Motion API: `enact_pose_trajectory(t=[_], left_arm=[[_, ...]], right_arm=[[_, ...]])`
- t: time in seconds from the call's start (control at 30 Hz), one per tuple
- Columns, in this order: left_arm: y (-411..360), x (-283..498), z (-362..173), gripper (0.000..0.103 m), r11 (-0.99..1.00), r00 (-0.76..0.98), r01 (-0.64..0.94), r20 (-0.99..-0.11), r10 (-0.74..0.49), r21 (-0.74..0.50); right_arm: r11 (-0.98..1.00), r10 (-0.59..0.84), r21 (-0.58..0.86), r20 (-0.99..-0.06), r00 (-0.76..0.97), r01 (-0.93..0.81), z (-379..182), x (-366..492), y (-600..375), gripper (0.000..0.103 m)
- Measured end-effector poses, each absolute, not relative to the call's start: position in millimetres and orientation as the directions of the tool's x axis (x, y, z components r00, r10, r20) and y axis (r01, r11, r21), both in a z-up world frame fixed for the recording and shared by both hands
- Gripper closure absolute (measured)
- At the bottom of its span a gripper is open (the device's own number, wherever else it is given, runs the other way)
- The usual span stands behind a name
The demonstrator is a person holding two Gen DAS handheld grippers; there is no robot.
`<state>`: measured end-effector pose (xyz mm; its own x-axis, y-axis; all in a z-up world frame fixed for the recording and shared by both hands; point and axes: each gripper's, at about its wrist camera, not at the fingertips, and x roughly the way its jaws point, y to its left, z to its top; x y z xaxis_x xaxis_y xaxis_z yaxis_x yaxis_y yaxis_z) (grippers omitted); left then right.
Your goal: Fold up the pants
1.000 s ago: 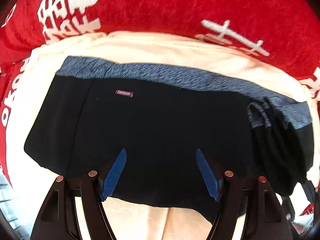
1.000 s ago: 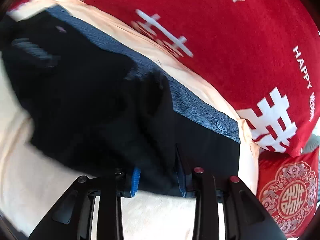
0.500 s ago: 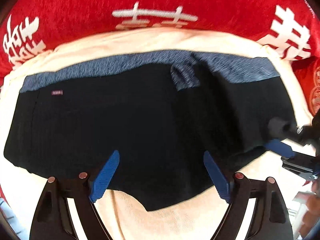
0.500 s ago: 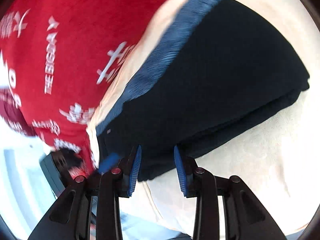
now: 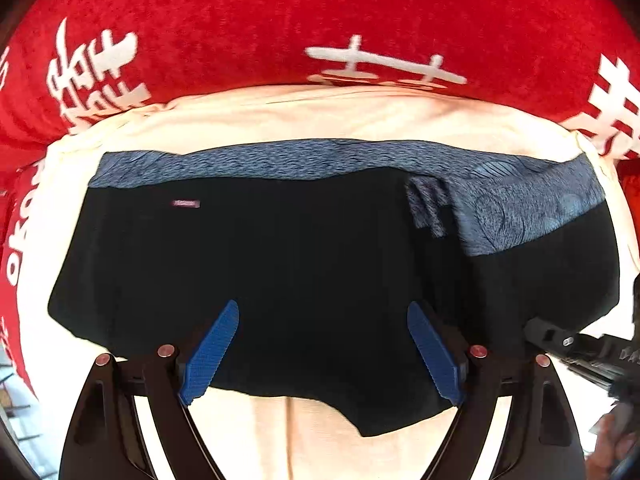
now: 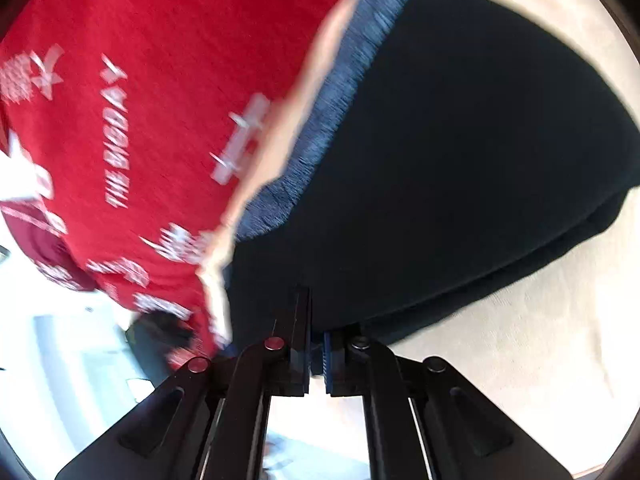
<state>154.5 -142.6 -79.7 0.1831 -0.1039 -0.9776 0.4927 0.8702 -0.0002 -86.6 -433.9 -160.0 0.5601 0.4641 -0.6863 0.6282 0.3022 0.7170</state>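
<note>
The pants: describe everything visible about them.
The pants are black, soft-looking fabric with a blue-grey patterned waistband along the far edge and a small pinkish label near it. They lie folded in layers, flat on a cream cloth over a red blanket with white characters. The right end is doubled over, with waistband fabric turned onto the black. The left hand-held gripper is open over the near edge; the right hand-held gripper is pinched shut on the end.

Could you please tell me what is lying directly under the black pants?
The black pants lie on a cream cloth, which shows around their edges; beyond it is a red blanket with white characters. Whatever sits beneath the pants' middle is covered.
</note>
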Motion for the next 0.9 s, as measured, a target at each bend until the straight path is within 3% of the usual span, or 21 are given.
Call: enact_pose_trajectory(t=[0.1,0.27,0.43,0.53,0.63,0.7,0.83,0.9], left_arm=[[-145,144,-69,0.016,0.875,0.188,0.484,-0.976,-0.108,-0.003],[-184,137,-56,0.016,0.866,0.178,0.499,-0.973,-0.148,-0.041],[-239,125,-45,0.016,0.832,0.16,0.547,-0.964,-0.211,-0.091],[-275,116,-58,0.016,0.808,0.116,0.575,-0.966,-0.23,-0.123],[-297,106,-77,0.016,0.805,0.077,0.578,-0.972,-0.221,-0.137],[-302,102,-93,0.016,0.811,0.083,0.578,-0.981,-0.173,-0.094],[-287,100,-114,0.011,0.83,0.066,0.552,-0.989,-0.135,-0.076],[-280,101,-114,0.011,0.846,0.056,0.525,-0.988,-0.142,-0.092]], right_arm=[[0.358,0.475,0.692,-0.713,0.516,0.626,-167,-82,-434,0.098],[0.594,0.545,0.682,-0.731,0.409,0.427,-108,-73,-448,0.066],[0.688,0.425,0.62,-0.765,0.484,0.376,-67,-83,-519,0.055],[0.666,0.367,0.571,-0.811,0.455,0.48,-97,-97,-568,0.055],[0.538,0.479,0.654,-0.756,0.446,0.532,-141,-108,-588,0.056],[0.431,0.54,0.709,-0.698,0.47,0.559,-163,-118,-593,0.067],[0.393,0.567,0.767,-0.637,0.523,0.508,-144,-126,-588,0.071],[0.468,0.556,0.734,-0.677,0.482,0.492,-130,-124,-580,0.071]])
